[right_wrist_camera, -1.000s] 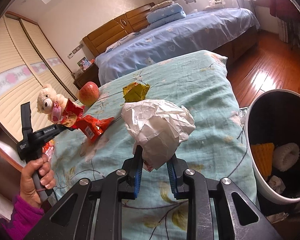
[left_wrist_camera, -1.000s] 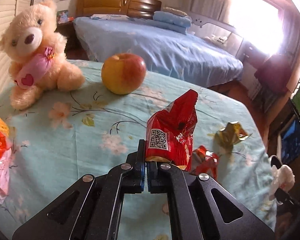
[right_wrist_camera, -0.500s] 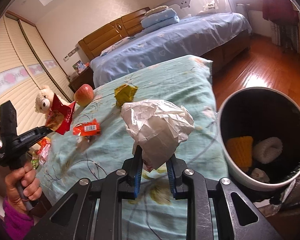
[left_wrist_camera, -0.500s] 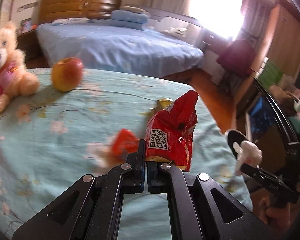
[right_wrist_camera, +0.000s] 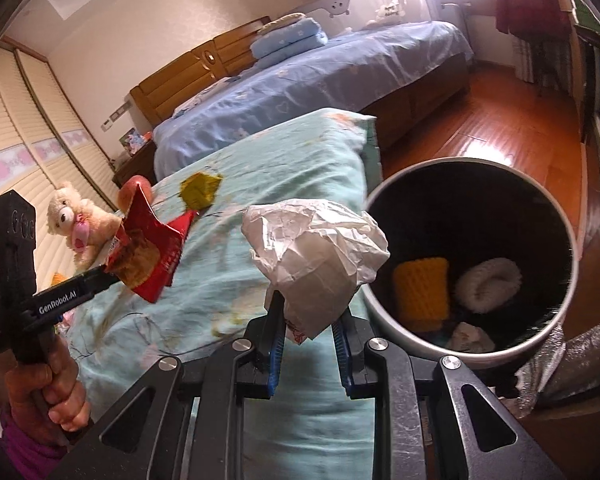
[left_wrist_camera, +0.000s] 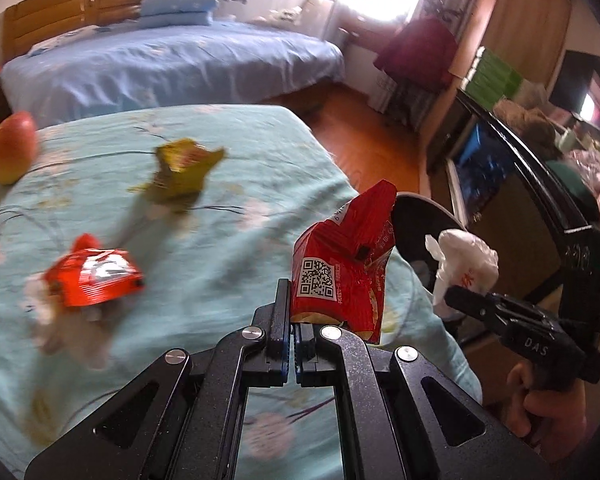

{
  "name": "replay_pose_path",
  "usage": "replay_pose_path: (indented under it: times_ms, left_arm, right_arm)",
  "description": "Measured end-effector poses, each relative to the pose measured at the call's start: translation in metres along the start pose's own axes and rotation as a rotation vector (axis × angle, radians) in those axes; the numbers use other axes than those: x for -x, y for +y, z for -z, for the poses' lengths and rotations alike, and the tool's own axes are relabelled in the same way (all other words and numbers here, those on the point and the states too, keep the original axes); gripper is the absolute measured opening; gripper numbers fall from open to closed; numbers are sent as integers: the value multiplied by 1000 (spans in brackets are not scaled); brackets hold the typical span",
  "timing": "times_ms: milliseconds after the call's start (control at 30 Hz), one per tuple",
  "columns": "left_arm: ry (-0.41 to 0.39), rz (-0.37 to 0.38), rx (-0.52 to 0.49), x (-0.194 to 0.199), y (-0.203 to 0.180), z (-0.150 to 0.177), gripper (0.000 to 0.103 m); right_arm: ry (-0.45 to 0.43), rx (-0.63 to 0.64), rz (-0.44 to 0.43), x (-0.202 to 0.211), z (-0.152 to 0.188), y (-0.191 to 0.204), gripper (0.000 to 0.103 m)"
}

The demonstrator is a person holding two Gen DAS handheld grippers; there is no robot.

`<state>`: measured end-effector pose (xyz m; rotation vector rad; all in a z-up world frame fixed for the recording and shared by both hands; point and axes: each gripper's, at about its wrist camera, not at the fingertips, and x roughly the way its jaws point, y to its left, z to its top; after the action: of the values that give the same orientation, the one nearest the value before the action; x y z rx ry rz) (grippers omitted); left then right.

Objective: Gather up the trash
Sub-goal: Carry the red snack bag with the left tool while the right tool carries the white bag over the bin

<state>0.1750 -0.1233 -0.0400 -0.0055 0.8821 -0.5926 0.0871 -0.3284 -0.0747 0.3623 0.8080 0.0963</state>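
Observation:
My left gripper point(left_wrist_camera: 293, 320) is shut on a red snack bag point(left_wrist_camera: 342, 264) with a QR code, held above the right side of the light-blue flowered bed cover point(left_wrist_camera: 228, 248). The same red snack bag point(right_wrist_camera: 148, 248) shows in the right wrist view, left of centre. My right gripper point(right_wrist_camera: 310, 320) is shut on a crumpled white paper wad point(right_wrist_camera: 316, 256), just left of the rim of the round black bin point(right_wrist_camera: 472, 272). The white paper wad point(left_wrist_camera: 462, 268) appears at the right in the left wrist view. A red wrapper point(left_wrist_camera: 94, 276) and a yellow-green wrapper point(left_wrist_camera: 184, 170) lie on the cover.
The bin holds a yellow sponge-like piece point(right_wrist_camera: 420, 288) and a white fuzzy ring point(right_wrist_camera: 488, 284). An apple point(left_wrist_camera: 10, 146) and a teddy bear point(right_wrist_camera: 74, 220) sit far back on the cover. Beyond are a blue bed point(right_wrist_camera: 308, 76), wooden floor point(right_wrist_camera: 492, 120) and a person's hand point(right_wrist_camera: 48, 392).
My left gripper has swung right with the red snack bag, so the bin and right gripper come into its view. My right gripper has moved the paper wad closer to the bin.

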Motion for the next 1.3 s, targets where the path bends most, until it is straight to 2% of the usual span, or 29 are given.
replay_pose_path:
  times_ms: [667, 1133, 1233, 1267, 1300]
  left_arm:
    - [81, 66, -138, -59, -79, -26, 1]
    - [117, 90, -174, -91, -107, -42, 1]
    - [125, 99, -183, -94, -111, -43, 6]
    - [125, 100, -184, -95, -112, -42, 15]
    - [121, 104, -182, -93, -112, -41, 32]
  right_arm:
    - [0, -36, 163, 4, -16, -60, 24]
    - [47, -66, 206, -8, -29, -92, 25]
    - [47, -73, 219, -8, -31, -97, 26]
    - [49, -79, 230, -8, -32, -99, 31]
    - [49, -84, 231, -8, -33, -100, 34]
